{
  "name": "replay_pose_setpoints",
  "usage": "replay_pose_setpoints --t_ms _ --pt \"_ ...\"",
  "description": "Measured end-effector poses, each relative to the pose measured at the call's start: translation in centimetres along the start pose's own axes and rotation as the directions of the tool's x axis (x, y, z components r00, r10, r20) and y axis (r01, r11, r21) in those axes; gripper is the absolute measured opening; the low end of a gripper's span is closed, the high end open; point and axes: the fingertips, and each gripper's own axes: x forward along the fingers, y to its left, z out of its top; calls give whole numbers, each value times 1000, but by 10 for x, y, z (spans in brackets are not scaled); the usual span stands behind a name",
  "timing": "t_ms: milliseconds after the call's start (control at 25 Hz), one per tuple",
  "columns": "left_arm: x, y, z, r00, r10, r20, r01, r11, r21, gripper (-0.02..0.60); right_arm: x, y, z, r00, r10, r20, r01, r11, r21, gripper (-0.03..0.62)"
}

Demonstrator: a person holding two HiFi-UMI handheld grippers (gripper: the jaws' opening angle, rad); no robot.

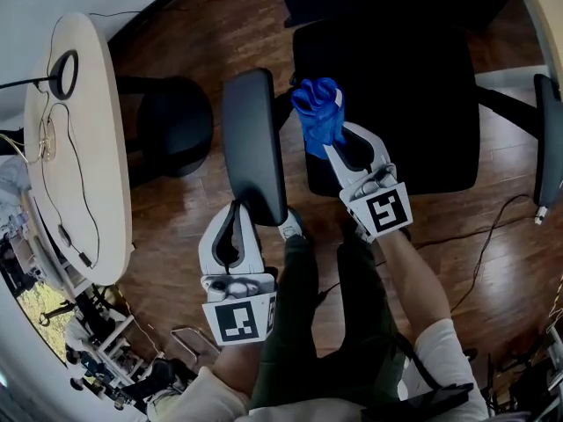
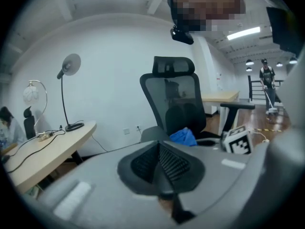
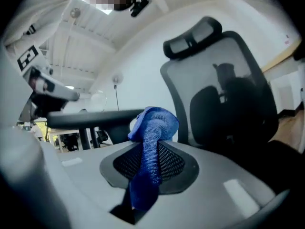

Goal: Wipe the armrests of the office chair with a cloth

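The office chair (image 1: 387, 86) stands in front of me with its black seat and mesh back (image 2: 174, 99). Its left armrest (image 1: 253, 143) is a long dark pad; the other armrest (image 1: 547, 139) is at the far right. My right gripper (image 1: 339, 148) is shut on a blue cloth (image 1: 318, 112), held just right of the left armrest, above the seat's edge. The cloth (image 3: 152, 142) hangs bunched between the jaws of this gripper (image 3: 147, 168), with the armrest (image 3: 95, 118) to its left. My left gripper (image 1: 239, 209) is at the armrest's near end, shut and with nothing in it (image 2: 159, 154).
A curved white desk (image 1: 75, 148) with a ring lamp (image 1: 63, 73) and cables runs along the left. A dark stool (image 1: 171, 126) stands between desk and armrest. My legs (image 1: 339, 306) are below. A cable (image 1: 493, 236) lies on the wooden floor. A person (image 2: 268, 82) stands far off.
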Motion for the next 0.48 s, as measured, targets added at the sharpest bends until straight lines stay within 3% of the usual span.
replay_pose_setpoints --t_ms 160,280,480 --pt "7 -5 17 999 -12 37 13 1000 -26 0 -42 22 83 996 -74 58 76 997 -31 87" --pt "0 -1 42 990 -93 110 101 993 -69 0 -56 54 130 991 -121 62 125 990 -62 87" --pt "-38 46 34 967 -221 129 231 971 -65 0 -49 146 152 987 -155 50 158 985 -70 87"
